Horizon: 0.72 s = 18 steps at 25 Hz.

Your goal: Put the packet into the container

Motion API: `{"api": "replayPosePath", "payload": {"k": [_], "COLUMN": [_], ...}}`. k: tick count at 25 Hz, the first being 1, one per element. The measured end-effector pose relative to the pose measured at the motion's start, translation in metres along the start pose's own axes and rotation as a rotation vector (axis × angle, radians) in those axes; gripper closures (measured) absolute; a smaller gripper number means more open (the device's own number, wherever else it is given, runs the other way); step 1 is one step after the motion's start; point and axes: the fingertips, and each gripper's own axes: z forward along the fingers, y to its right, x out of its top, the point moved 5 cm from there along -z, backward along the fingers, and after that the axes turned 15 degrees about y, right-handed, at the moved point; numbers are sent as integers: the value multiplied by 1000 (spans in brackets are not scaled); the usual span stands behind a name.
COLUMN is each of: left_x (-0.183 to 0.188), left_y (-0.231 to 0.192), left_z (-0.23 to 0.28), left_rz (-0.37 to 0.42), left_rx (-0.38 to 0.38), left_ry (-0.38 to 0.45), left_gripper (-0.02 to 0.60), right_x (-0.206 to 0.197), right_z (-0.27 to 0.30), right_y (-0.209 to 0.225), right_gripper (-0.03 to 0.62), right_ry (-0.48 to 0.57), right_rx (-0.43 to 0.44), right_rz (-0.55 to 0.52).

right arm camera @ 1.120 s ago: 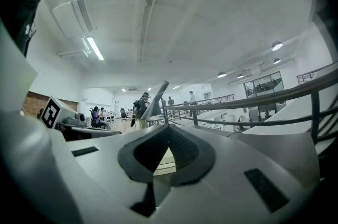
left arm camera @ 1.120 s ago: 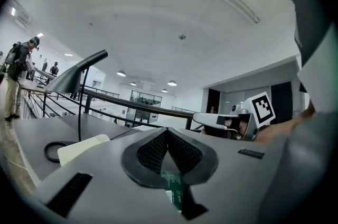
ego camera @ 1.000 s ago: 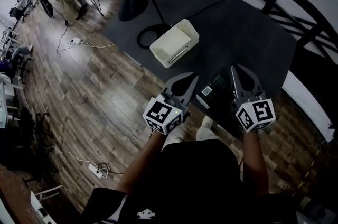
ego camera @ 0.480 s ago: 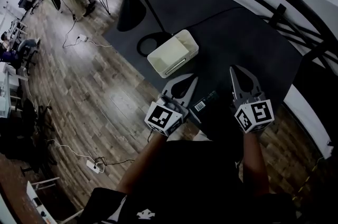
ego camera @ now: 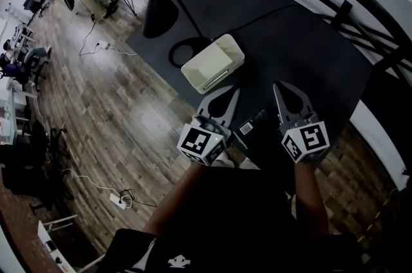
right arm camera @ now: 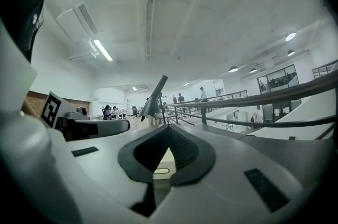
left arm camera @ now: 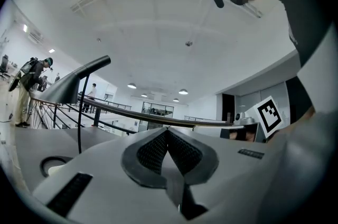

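A dark packet (ego camera: pixel 252 124) is pictured just short of the container (ego camera: pixel 207 80), at the bench's (ego camera: pixel 302 40) near edge. It is flanked by the left gripper (ego camera: pixel 235 92) and right gripper (ego camera: pixel 275 86), both sets of fingers closed on nothing. It could be nudged off onto the floor (ego camera: pixel 116 104) by a shut tip. Beyond it, the cream container appears empty.

The outline of the packet (ego camera: pixel 253 125) is lost against the dark table (ego camera: pixel 302 40), and its print is too small to be read. Only a sliver of the container (right arm camera: pixel 163 163) is seen between the jaws of the right gripper (right arm camera: pixel 168 126).
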Motion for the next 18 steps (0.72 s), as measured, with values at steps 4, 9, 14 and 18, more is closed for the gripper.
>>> {"api": "replayPosePath", "payload": {"k": [4, 9, 14, 18], "left_x": [-12, -50, -81, -109], "left_y": [2, 10, 25, 29], "left_z": [-4, -20, -44, -59], "left_rz": [22, -57, -175, -225], "left_rx": [-14, -122, -228, -233], "left_ry": [-65, -178, -316, -386], "left_gripper": [575, 575, 502, 268], "right_x": [1, 1, -6, -12], "right_z": [-3, -10, -18, -23], "right_y": [-5, 0, 2, 1], "right_gripper": [589, 589, 589, 589], "right_ry": [-4, -2, -12, -30], "right_rx": [0, -50, -88, -107], "right_rz": [-27, -12, 3, 8]}}
